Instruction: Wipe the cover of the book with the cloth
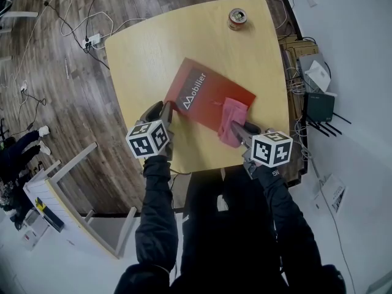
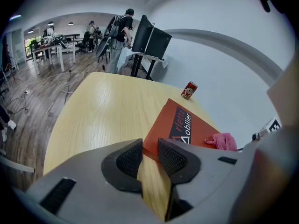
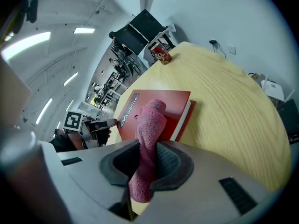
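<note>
A red book (image 1: 205, 90) lies flat on the wooden table (image 1: 153, 48), its white title facing up. My right gripper (image 1: 240, 129) is shut on a pink cloth (image 1: 231, 116), which drapes over the book's near right corner. In the right gripper view the cloth (image 3: 152, 120) runs up from between the pads onto the cover (image 3: 175, 101). My left gripper (image 1: 160, 108) sits at the book's near left corner. In the left gripper view its jaws (image 2: 149, 146) stand a narrow gap apart, with that corner of the book (image 2: 187, 125) wedged between their tips.
A red drink can (image 1: 237, 18) stands near the table's far edge. Right of the table are a black router (image 1: 320, 108), boxes and cables. A white wooden frame (image 1: 67, 188) stands on the floor at near left, with cords and a power strip (image 1: 92, 40) beyond.
</note>
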### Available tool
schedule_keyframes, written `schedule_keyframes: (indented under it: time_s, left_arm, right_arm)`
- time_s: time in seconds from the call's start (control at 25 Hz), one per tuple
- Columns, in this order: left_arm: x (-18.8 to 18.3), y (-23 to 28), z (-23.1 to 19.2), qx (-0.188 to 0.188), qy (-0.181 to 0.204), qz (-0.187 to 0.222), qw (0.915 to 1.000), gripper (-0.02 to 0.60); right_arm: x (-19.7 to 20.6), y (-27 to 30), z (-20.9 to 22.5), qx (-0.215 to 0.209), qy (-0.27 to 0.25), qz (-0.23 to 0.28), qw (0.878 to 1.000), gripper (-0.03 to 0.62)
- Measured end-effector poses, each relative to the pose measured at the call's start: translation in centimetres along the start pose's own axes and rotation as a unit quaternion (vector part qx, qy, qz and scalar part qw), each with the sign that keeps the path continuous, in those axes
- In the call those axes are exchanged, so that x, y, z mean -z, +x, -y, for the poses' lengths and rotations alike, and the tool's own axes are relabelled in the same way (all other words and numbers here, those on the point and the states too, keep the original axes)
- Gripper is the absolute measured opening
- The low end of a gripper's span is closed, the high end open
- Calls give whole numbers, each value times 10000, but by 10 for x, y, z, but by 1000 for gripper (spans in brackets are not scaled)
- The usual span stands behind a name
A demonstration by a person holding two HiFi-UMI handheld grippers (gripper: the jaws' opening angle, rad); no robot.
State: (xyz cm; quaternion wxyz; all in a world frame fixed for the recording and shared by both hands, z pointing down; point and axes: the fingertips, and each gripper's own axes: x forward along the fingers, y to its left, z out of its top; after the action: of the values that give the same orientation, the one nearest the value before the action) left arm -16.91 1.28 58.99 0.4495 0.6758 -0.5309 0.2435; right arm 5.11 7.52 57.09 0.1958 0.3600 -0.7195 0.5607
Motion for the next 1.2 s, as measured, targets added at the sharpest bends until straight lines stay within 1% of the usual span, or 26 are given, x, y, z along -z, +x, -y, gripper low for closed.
schedule_keyframes:
  time_s: [0.36,0.6,0.72,0.96,1.2]
  left_arm:
    - [0,1,0,-99,-35,26,9999,112]
    - [0,1,-1,-195,-63,35,9998,112]
    - [1,0,-1,-231,-15,40,9997,112]
    - [-1,-6,3,-298,163,35,9994,114]
    - [-21,-20,21,-280,223,287,9989,118]
  right_arm:
    - [2,-11,13,81,-32,-16,10000,78]
    - [2,-23,19,201,-153,-28,9997,78]
    - [-2,-33,19,229,-197,18,9995,78]
    - [-23,-61,5,145,-333,281,9989,78]
    - [-51,-79,-22,56,-601,572,9965,78]
